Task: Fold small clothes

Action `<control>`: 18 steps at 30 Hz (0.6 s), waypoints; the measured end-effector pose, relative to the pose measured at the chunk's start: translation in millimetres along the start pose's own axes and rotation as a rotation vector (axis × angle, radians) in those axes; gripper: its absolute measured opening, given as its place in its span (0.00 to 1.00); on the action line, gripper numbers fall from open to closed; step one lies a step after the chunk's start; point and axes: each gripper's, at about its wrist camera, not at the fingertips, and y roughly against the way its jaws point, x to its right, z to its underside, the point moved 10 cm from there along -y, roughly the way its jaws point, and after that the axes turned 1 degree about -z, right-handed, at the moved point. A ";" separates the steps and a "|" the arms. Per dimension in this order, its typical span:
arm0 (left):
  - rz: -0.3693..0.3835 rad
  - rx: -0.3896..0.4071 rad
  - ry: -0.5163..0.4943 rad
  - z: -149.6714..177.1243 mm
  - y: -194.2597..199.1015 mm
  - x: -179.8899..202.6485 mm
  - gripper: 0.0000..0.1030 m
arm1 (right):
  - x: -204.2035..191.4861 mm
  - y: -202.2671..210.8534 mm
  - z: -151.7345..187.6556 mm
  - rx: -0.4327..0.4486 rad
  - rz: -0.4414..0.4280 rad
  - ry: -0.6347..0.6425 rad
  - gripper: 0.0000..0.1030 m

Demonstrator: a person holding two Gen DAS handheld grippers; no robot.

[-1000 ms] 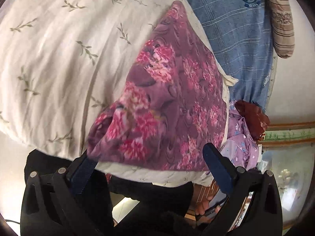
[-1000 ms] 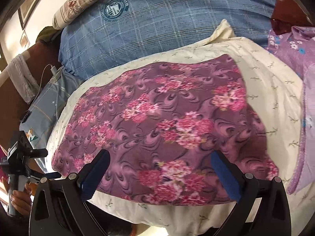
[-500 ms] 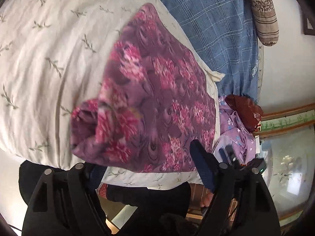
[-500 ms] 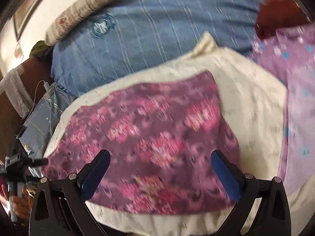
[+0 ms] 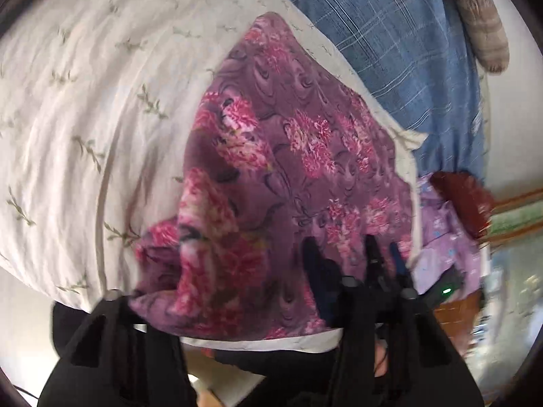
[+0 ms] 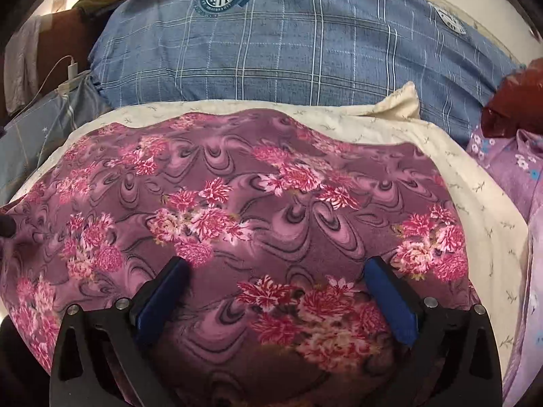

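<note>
The left tool (image 5: 220,291) has been closing, pinching the floral garment's (image 5: 288,176) bunched edge; the right tool (image 6: 276,271) hangs spread over that garment.

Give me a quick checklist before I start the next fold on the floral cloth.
1. Left gripper on the floral cloth: its jaws have just been closing with a bunched corner between them; firm hold: cannot tell.
2. Right gripper ready: ok, open above the near edge, holding nothing.
3. Cloth smooth: not ok, rumpled at the left gripper's corner.
4. Cloth fully on the cream pillow: cannot tell, near edge hidden.
5. Lilac garment out of the way: ok, off to the side.
</note>
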 end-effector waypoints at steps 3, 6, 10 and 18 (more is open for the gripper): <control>-0.102 0.054 -0.109 -0.1 6.4 14.3 0.21 | 0.2 0.2 0.4 0.014 0.001 0.001 0.99; -0.212 0.173 -0.266 -1.2 24.3 48.0 0.17 | 1.6 0.8 1.0 0.025 -0.012 -0.008 0.99; -0.263 0.286 -0.454 1.1 41.3 109.9 0.16 | 0.7 9.7 4.5 0.030 -0.034 -0.028 1.00; -0.158 0.251 -0.659 21.9 17.6 221.8 0.14 | 23.0 54.2 29.0 0.031 -0.108 -0.127 1.00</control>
